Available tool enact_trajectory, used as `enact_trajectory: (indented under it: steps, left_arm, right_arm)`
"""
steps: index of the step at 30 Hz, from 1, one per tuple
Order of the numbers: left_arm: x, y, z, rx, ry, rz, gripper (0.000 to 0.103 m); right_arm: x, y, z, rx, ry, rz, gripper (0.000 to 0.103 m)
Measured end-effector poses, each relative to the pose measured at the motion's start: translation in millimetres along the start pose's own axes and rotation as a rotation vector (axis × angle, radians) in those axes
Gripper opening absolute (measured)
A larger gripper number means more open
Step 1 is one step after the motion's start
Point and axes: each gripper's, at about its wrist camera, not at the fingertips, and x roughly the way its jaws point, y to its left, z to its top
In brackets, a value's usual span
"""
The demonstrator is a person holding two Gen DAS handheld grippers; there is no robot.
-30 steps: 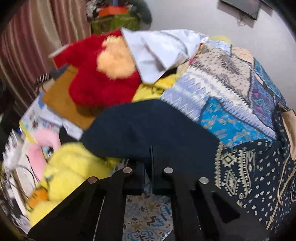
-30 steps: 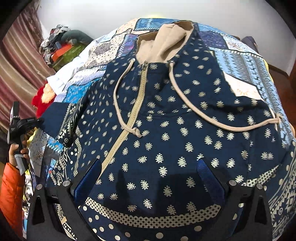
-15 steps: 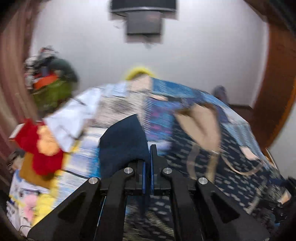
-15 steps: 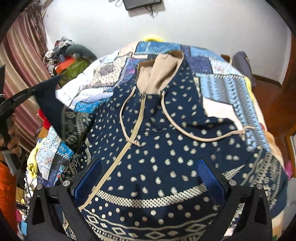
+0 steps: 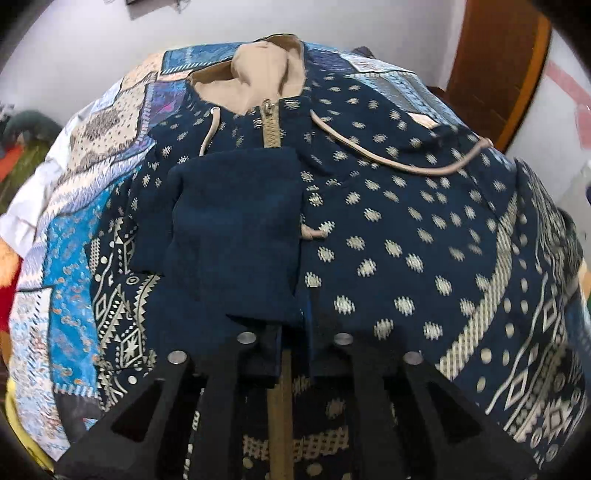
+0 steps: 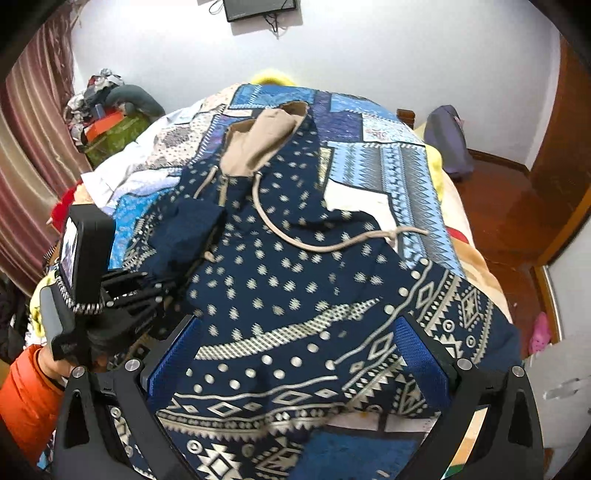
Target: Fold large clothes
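A navy hoodie (image 5: 406, 221) with pale dots, a tan hood (image 5: 255, 81) and tan zipper lies face up on the patchwork quilt (image 5: 66, 236). Its plain navy sleeve (image 5: 236, 229) is folded across the chest, over the zipper. My left gripper (image 5: 295, 325) is at the cuff with its jaws opening. A narrow gap shows between the fingers, and the cuff's end still lies at the tips. The right wrist view shows that left gripper (image 6: 166, 291) beside the folded sleeve (image 6: 188, 229). My right gripper (image 6: 295, 354) hangs open above the hoodie's (image 6: 295, 277) patterned hem, holding nothing.
A person's hand in an orange sleeve (image 6: 26, 398) holds the left gripper. Piled clothes (image 6: 110, 122) and a curtain (image 6: 29, 166) are on the left. The wooden floor (image 6: 498, 192) and a grey bag (image 6: 447, 136) lie right of the bed. A screen (image 6: 258, 7) hangs on the wall.
My left gripper swung from the bed's left side over the hoodie, laying the sleeve on the chest, and its tight fingers have parted slightly. My right gripper drew back and up.
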Motion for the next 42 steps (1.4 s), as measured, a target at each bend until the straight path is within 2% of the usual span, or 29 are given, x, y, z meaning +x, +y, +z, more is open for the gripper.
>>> enact_trajectory:
  steps: [2,3,5,6,9,14,19,27,29,30,32,34,35,37,40,42]
  left_arm:
    - [-14,6,-5,0.005,-0.016,-0.027,0.034]
    - [-21,9,-6,0.002,-0.031,-0.030,0.040]
    - [-42,24,-13,-0.008,-0.076,-0.012,0.065]
    - [-52,34,-18,-0.016,-0.099,0.006,0.069]
    - [-71,72,-29,-0.056,-0.132,0.075,0.071]
    - [-63,145,-51,-0.160,-0.084,0.217,0.072]
    - [-29,191,-76,-0.270,0.004,0.223,0.072]
    - [27,210,-85,-0.339,0.081,0.183,0.072]
    - [36,211,-87,-0.354,0.087,0.177,0.072]
    - [37,210,-88,-0.355,0.079,0.180,0.072]
    - [39,207,-89,-0.336,0.069,0.197,0.072]
    - [41,205,-90,-0.327,0.059,0.215,0.072]
    - [42,205,-92,-0.329,0.055,0.221,0.072]
    - [42,204,-93,-0.339,0.052,0.224,0.072]
    - [39,203,-95,-0.352,0.056,0.225,0.072]
    - [40,204,-93,-0.350,0.062,0.229,0.072]
  right_arm:
    - [4,3,3,-0.004,0.008,0.005,0.103]
    - [7,6,5,-0.008,0.011,0.013,0.103]
    - [12,18,10,-0.027,0.011,0.029,0.103]
    - [15,26,13,-0.041,0.009,0.037,0.103]
    - [25,53,26,-0.101,0.000,0.060,0.103]
    - [50,107,51,-0.219,-0.007,0.087,0.103]
    - [92,162,68,-0.330,0.046,0.091,0.103]
    - [174,238,83,-0.468,0.149,0.069,0.100]
    - [194,248,84,-0.495,0.176,0.063,0.095]
    - [205,250,84,-0.502,0.193,0.049,0.090]
    - [227,254,81,-0.523,0.216,-0.012,0.083]
    - [232,260,76,-0.571,0.162,-0.059,0.081]
    - [232,263,73,-0.592,0.138,-0.092,0.077]
    - [228,265,69,-0.619,0.095,-0.141,0.046]
    - [217,253,75,-0.552,0.102,-0.096,0.021]
    - [208,241,81,-0.489,0.125,-0.047,0.018]
